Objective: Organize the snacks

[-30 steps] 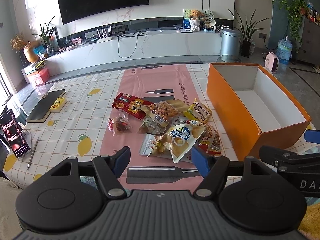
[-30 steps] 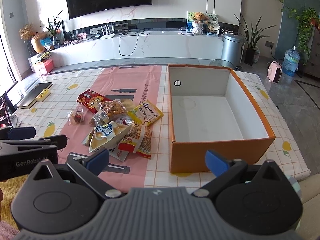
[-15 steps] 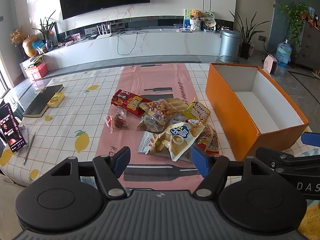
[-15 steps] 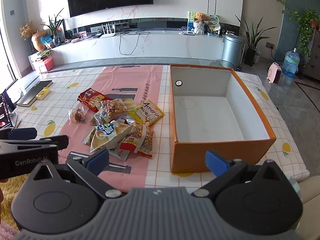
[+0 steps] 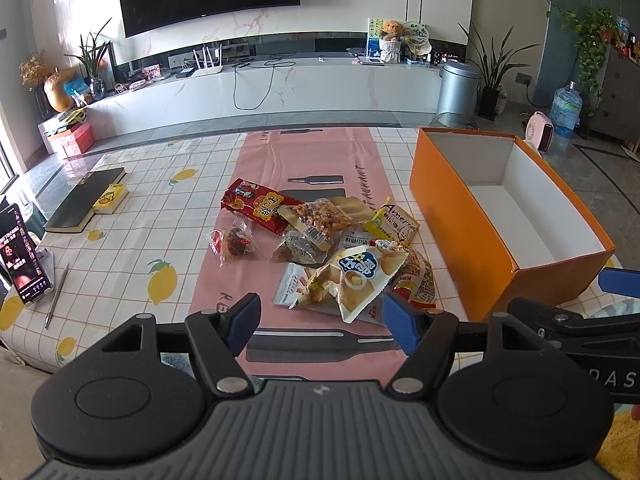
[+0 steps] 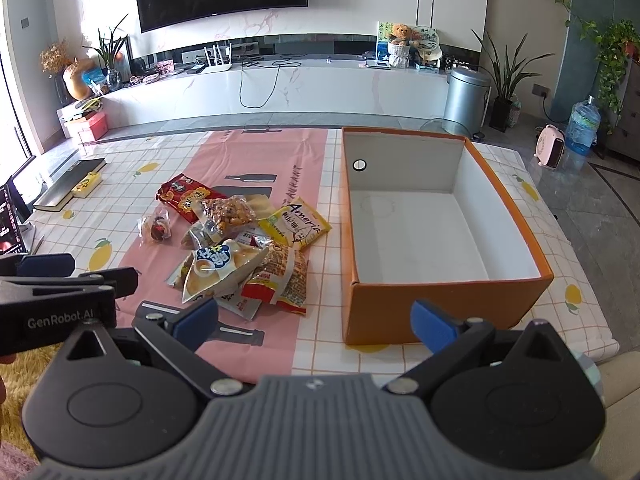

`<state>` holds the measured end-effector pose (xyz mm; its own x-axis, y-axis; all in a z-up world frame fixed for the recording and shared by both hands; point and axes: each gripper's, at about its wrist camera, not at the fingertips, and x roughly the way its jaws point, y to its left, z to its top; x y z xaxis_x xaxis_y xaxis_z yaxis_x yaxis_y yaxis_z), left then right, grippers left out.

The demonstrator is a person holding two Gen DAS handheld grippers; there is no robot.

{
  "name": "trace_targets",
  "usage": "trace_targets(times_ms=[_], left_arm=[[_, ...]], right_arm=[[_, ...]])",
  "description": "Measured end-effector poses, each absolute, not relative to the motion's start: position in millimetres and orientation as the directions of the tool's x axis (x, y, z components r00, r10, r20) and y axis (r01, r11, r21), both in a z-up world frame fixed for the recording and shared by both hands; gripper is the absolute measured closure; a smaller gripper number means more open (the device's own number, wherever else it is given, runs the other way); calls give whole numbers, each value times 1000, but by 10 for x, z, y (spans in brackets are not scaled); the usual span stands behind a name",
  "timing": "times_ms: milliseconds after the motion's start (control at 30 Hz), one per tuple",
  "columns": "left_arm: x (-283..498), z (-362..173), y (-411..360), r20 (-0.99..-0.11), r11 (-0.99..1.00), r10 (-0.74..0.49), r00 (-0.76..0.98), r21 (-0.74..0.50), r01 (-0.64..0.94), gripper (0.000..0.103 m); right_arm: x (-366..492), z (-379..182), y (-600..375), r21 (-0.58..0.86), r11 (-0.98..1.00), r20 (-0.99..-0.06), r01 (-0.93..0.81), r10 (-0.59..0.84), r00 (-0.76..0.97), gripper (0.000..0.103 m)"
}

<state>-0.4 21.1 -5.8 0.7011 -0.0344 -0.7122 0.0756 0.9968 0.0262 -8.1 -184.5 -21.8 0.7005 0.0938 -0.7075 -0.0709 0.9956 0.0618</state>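
Several snack packets lie in a heap on the pink runner: a white chip bag with a blue logo (image 5: 358, 280) (image 6: 218, 268), a red packet (image 5: 258, 208) (image 6: 184, 196), a yellow packet (image 5: 394, 224) (image 6: 296, 226), a clear nut bag (image 5: 318, 218) and a small wrapped sweet (image 5: 236, 242). An empty orange box (image 5: 472, 224) (image 6: 384, 312) stands to their right. My left gripper (image 5: 320, 320) is open and empty, just short of the chip bag. My right gripper (image 6: 316, 320) is open and empty, before the box's near left corner.
A black book (image 5: 86, 200) with a small yellow box (image 5: 110, 199) lies at the table's left. A phone on a stand (image 5: 24, 256) and a pen (image 5: 56, 296) are at the near left edge. A TV bench and a bin (image 5: 458, 88) stand beyond the table.
Both grippers have drawn back and risen slightly, so the table looks a little farther off. Both stay open. The snacks and box have not moved.
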Motion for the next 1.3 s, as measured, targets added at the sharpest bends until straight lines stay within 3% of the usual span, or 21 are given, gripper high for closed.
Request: trace_targets(times_ms=[900, 1100, 1133, 1300], left_arm=[[7, -90, 231, -720, 996, -55, 692, 10, 90, 21], [47, -122, 252, -719, 993, -72, 691, 13, 117, 34], [57, -130, 258, -719, 993, -78, 691, 8, 121, 41], [140, -181, 336, -720, 986, -155, 676, -74, 147, 67]], right_arm=[[-53, -233, -1827, 52, 996, -717, -74, 89, 692, 4], [-43, -276, -1832, 76, 994, -687, -84, 113, 718, 4], [-37, -288, -1831, 81, 993, -679, -89, 120, 724, 4], [65, -374, -1791, 95, 989, -683, -109, 144, 716, 27]])
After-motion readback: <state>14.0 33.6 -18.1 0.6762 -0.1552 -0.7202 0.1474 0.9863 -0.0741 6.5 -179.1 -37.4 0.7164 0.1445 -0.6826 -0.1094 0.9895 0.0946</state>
